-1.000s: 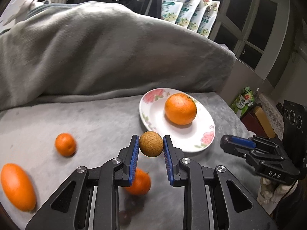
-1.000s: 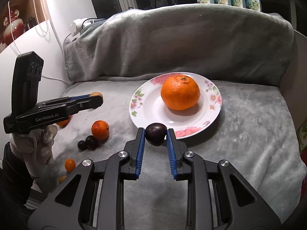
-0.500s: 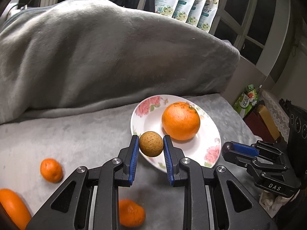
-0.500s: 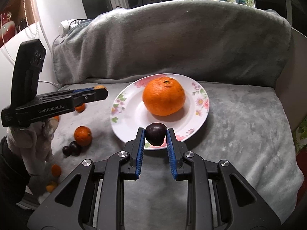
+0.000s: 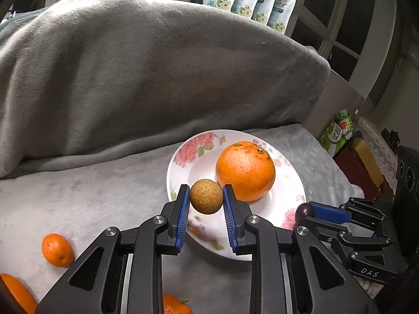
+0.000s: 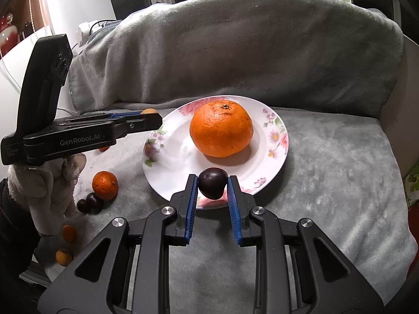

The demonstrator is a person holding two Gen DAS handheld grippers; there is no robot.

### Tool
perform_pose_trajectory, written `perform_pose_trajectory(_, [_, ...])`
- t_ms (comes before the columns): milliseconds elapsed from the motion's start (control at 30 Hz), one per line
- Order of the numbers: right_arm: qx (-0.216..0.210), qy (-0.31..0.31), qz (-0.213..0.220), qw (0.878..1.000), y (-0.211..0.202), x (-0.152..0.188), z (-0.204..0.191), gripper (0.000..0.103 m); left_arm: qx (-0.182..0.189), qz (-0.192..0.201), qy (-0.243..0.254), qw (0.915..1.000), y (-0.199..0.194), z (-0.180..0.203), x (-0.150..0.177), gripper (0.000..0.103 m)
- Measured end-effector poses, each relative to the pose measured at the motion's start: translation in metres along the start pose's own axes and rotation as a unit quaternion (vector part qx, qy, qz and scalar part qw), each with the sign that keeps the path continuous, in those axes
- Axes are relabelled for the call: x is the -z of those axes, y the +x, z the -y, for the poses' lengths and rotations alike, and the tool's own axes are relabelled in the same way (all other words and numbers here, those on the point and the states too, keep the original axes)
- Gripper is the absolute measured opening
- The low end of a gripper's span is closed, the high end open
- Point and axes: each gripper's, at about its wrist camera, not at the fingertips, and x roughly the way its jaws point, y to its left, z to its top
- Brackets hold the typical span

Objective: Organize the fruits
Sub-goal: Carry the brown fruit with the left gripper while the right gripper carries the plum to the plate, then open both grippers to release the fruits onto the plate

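Note:
A white floral plate (image 5: 288, 198) (image 6: 172, 162) sits on the grey blanket with a large orange (image 5: 245, 170) (image 6: 221, 128) on it. My left gripper (image 5: 206, 201) is shut on a small brown round fruit (image 5: 206, 196), held above the plate's near-left rim. My right gripper (image 6: 212, 187) is shut on a dark purple fruit (image 6: 212, 186) over the plate's near rim; it also shows in the left wrist view (image 5: 305, 212). The left gripper (image 6: 149, 120) shows in the right wrist view at the plate's left edge.
Small oranges (image 5: 57, 250) (image 6: 104, 185) and dark fruits (image 6: 90, 204) lie loose on the blanket left of the plate. A blanket-covered backrest (image 5: 131, 73) rises behind. Boxes (image 5: 364, 162) stand off the right edge.
Both grippers have moved forward toward the plate with their fruits; each now hovers over the plate's rim.

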Motion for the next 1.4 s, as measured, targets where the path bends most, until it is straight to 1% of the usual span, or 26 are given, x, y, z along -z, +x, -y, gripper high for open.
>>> perform_pose_trajectory(233, [0.000,-0.004,0.003,1.000,0.001,-0.001,-0.002,0.024,0.001,0.000,0.000,1.0000,0.001,0.000,-0.001,0.024])
perform_pose_trajectory(267, [0.000,-0.004,0.003,1.000,0.001,-0.001,-0.002,0.024,0.000,0.000,0.000,1.0000,0.001,0.000,-0.001,0.025])
perform_pose_trajectory(333, [0.001,-0.005,0.005,1.000,0.001,-0.001,-0.002,0.025,0.001,0.000,0.000,1.0000,0.001,-0.001,-0.001,0.031])
perform_pose_trajectory(367, [0.002,-0.005,0.005,1.000,0.001,-0.001,-0.002,0.027,0.001,0.001,0.000,1.0000,0.000,0.000,-0.001,0.031])
perform_pose_trajectory(400, [0.002,-0.005,0.006,1.000,0.000,-0.001,-0.002,0.035,0.000,0.001,0.000,1.0000,0.000,0.000,-0.001,0.035])
perform_pose_trajectory(433, [0.003,-0.005,0.008,1.000,-0.001,-0.001,-0.002,0.040,-0.001,0.002,0.000,1.0000,-0.001,0.000,-0.002,0.044])
perform_pose_trajectory(467, [0.005,-0.005,0.011,1.000,-0.002,-0.001,-0.002,0.053,-0.002,0.004,-0.001,1.0000,-0.002,0.000,-0.001,0.049])
perform_pose_trajectory(500, [0.008,-0.007,0.015,1.000,-0.004,-0.001,-0.002,0.067,-0.003,0.007,-0.003,1.0000,-0.003,-0.001,-0.002,0.057])
perform_pose_trajectory(533, [0.011,-0.009,0.020,1.000,-0.006,-0.001,-0.003,0.072,-0.003,0.009,-0.005,0.9999,-0.004,-0.002,-0.002,0.061])
perform_pose_trajectory(567, [0.013,-0.012,0.024,1.000,-0.007,-0.002,-0.003,0.081,-0.003,0.010,-0.006,0.9999,-0.005,-0.002,-0.003,0.064])
perform_pose_trajectory(600, [0.016,-0.015,0.027,0.999,-0.009,-0.002,-0.004,0.085,-0.004,0.011,-0.008,0.9999,-0.006,-0.002,-0.003,0.072])
perform_pose_trajectory(633, [0.017,-0.019,0.028,0.999,-0.010,-0.002,-0.005,0.087,-0.008,0.011,-0.010,0.9999,-0.006,-0.003,-0.004,0.079])
perform_pose_trajectory(667, [0.017,-0.021,0.028,0.999,-0.011,-0.002,-0.006,0.088,-0.009,0.012,-0.012,0.9998,-0.007,-0.003,-0.005,0.080])
perform_pose_trajectory(867, [0.029,-0.039,0.030,0.998,-0.014,0.000,-0.014,0.095,-0.008,0.009,-0.020,0.9997,-0.008,-0.003,-0.007,0.080])
perform_pose_trajectory(1133, [0.021,-0.032,0.029,0.999,-0.018,-0.001,-0.016,0.095,-0.009,0.019,-0.018,0.9996,-0.020,-0.003,-0.006,0.080])
perform_pose_trajectory(1400, [0.009,-0.023,0.029,0.999,-0.026,-0.004,-0.022,0.095,-0.011,0.040,-0.020,0.9989,-0.044,-0.009,-0.003,0.080])
